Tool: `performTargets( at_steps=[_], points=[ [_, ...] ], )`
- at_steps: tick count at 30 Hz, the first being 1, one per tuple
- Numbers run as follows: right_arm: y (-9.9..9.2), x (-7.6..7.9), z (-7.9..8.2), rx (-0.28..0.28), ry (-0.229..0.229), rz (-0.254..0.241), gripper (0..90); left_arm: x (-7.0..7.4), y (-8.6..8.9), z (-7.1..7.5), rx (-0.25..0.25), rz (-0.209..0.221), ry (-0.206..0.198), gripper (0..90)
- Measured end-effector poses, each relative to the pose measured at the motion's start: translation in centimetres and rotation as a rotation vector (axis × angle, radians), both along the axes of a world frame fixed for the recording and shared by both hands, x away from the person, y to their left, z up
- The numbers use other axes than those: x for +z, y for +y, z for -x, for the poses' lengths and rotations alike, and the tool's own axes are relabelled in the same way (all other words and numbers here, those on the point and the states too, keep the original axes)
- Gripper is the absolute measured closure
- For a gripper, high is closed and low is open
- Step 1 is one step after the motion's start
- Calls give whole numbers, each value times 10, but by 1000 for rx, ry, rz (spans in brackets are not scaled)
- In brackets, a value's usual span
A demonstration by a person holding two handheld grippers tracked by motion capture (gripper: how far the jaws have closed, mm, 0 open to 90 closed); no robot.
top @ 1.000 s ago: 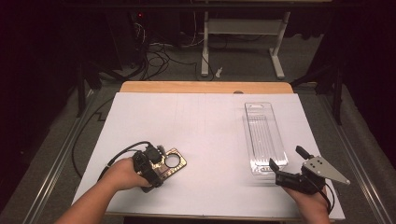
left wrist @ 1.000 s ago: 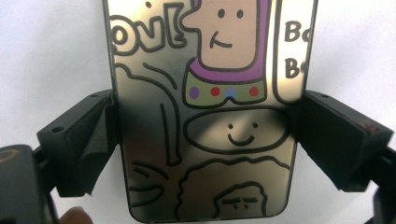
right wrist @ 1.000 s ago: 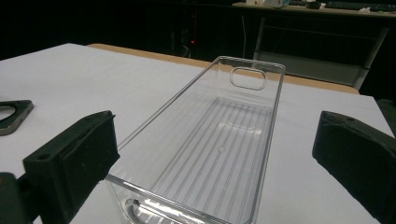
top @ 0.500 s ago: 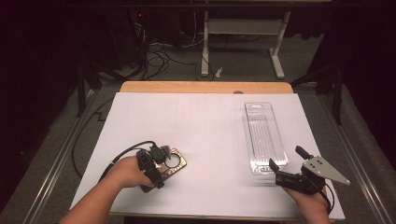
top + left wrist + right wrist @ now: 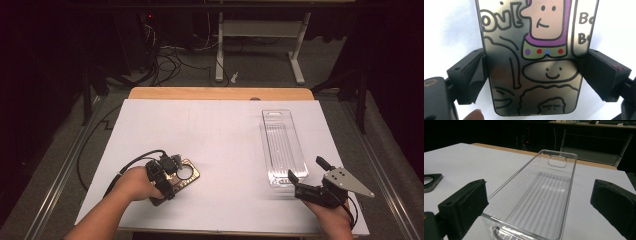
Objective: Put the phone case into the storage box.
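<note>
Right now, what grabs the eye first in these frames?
The cartoon-printed phone case stands out most: it lies flat on the white table at the near left, with the left gripper set around it, one jaw against each long edge. At the right lies a clear plastic tray, long and ribbed, running away from the person. The right gripper sits open at the tray's near end, jaws apart and not touching it.
</note>
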State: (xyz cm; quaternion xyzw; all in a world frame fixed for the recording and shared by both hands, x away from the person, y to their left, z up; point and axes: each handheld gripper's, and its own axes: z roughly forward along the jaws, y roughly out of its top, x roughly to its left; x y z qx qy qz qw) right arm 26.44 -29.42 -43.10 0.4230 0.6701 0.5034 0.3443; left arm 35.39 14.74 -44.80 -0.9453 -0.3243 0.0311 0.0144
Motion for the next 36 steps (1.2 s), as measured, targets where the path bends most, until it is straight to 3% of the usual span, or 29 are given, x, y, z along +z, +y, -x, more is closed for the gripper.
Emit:
performTargets(
  at_steps=[15,19,28,34,36],
  points=[
    [-1,0,0,-7,-1,-7,17,2,1,4,-21,13,-33,134],
    [-1,0,0,-6,-2,-7,16,5,1,5,-13,37,-46,135],
    [-1,0,1,-8,-3,-6,16,15,5,8,18,154,-86,134],
    [-1,0,1,-7,-5,-6,16,14,13,12,47,257,-117,134],
    [-1,1,1,-8,-5,-5,16,13,14,12,49,268,-115,133]
  ],
)
